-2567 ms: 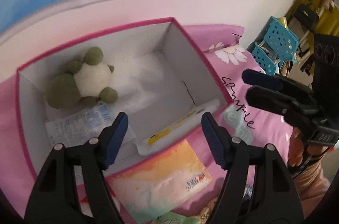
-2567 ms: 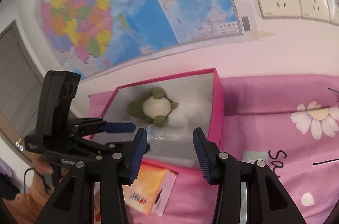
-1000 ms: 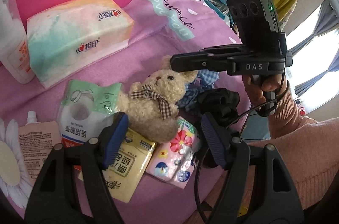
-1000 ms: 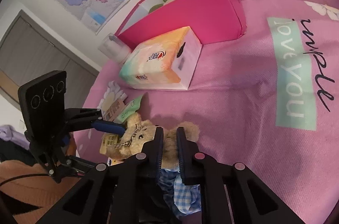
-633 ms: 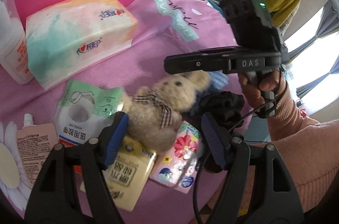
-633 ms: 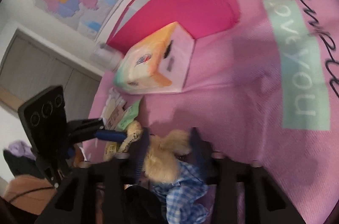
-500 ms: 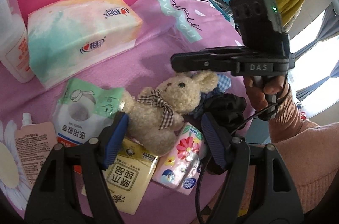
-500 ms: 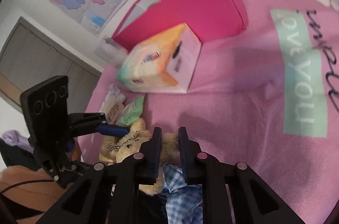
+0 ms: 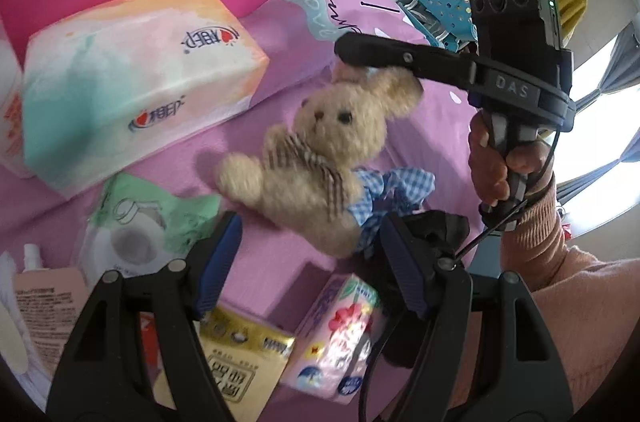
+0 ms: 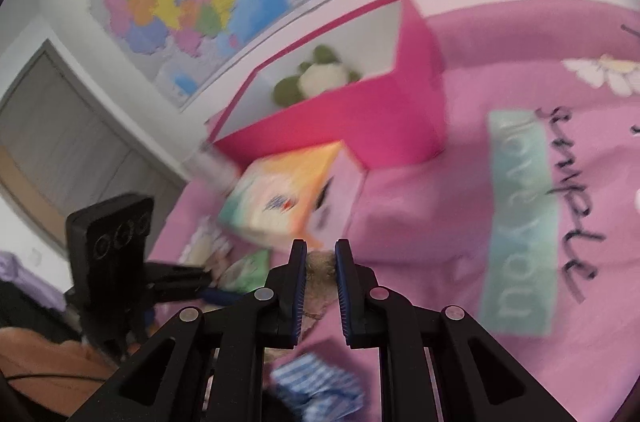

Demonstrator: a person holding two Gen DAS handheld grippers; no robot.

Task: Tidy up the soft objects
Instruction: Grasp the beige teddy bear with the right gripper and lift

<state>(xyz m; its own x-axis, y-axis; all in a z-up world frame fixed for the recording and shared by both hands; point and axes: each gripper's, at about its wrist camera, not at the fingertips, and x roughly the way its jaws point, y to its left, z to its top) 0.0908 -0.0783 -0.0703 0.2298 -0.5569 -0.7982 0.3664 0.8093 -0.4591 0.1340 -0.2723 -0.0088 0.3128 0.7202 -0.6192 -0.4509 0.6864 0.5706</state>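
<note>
A beige plush rabbit (image 9: 320, 158) with a checked bow hangs in the air over the pink bedspread. My right gripper (image 9: 352, 56) is shut on one of its ears; in the right wrist view the ear (image 10: 320, 268) shows between the closed fingers. My left gripper (image 9: 310, 254) is open and empty, just below the rabbit. The pink box (image 10: 360, 118) stands at the back with a green and white plush (image 10: 316, 80) inside it. A blue checked cloth (image 9: 394, 190) and a black cloth (image 9: 436, 226) lie under the rabbit.
A tissue box (image 9: 132, 74) stands in front of the pink box. A green and white pouch (image 9: 140, 222), a yellow tissue pack (image 9: 236, 366), a flowered tissue pack (image 9: 340, 334) and a peach pouch (image 9: 44, 314) lie near my left gripper. A blue basket (image 9: 444, 2) stands beyond the bed.
My right gripper has lifted the rabbit by its ear off the packs and cloths and swung up toward the pink box. My left gripper has stayed open nearby.
</note>
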